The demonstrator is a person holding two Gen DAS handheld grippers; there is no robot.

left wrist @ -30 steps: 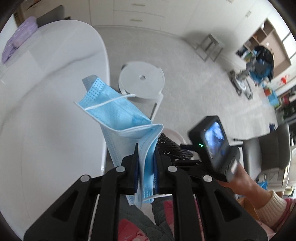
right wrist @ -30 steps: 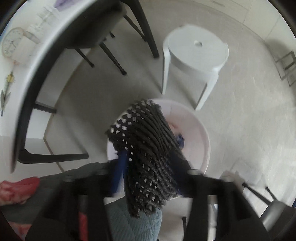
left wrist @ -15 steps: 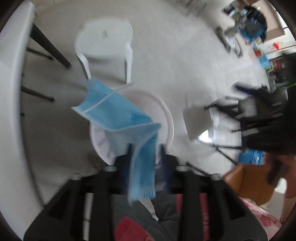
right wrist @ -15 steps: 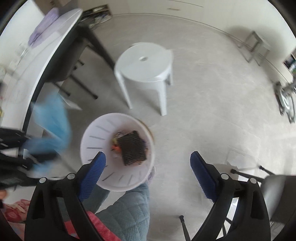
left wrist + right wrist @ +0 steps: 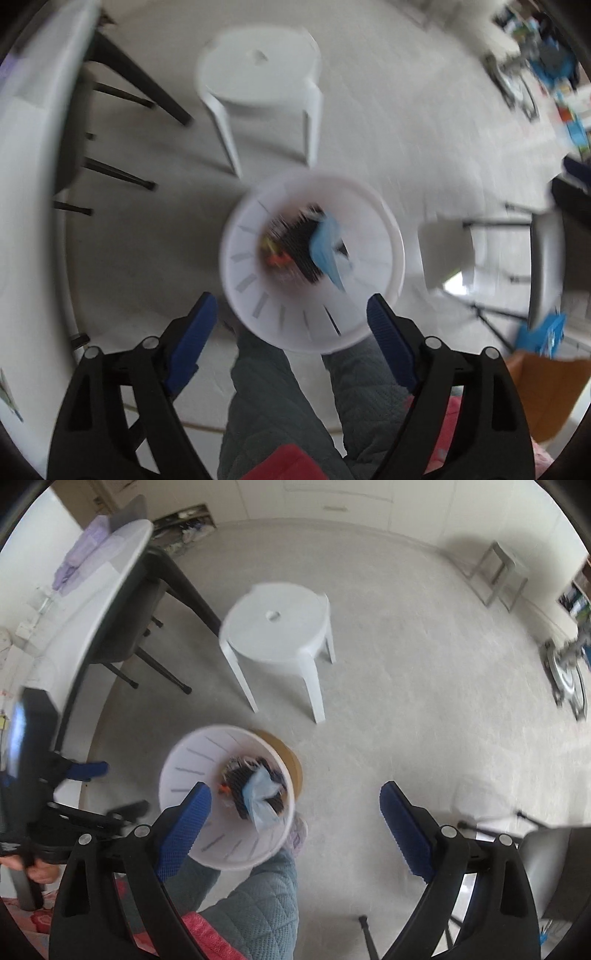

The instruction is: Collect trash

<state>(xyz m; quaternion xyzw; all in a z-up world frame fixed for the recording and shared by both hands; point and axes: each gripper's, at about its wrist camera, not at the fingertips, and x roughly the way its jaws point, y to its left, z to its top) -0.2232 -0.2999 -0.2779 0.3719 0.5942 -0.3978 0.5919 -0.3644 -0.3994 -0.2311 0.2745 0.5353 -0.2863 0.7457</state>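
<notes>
White plastic bin (image 5: 255,295), round, slotted wall, standing on pale speckled floor (image 5: 424,664). Contents: blue pleated face mask (image 5: 325,247), soft and crumpled, lying on black mesh netting (image 5: 295,243); small orange scrap beside it, blurred. Left gripper (image 5: 291,334): jaws spread wide, holding nothing, directly above the bin, mask just beyond the fingertips. Right gripper (image 5: 295,823): jaws wide apart, empty, the bin under its left finger. White round stool (image 5: 277,627) behind the bin.

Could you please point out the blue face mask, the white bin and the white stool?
blue face mask (image 5: 325,247): left wrist view, its middle.
white bin (image 5: 391,236): left wrist view, right rim.
white stool (image 5: 275,627): right wrist view, seat top.
</notes>
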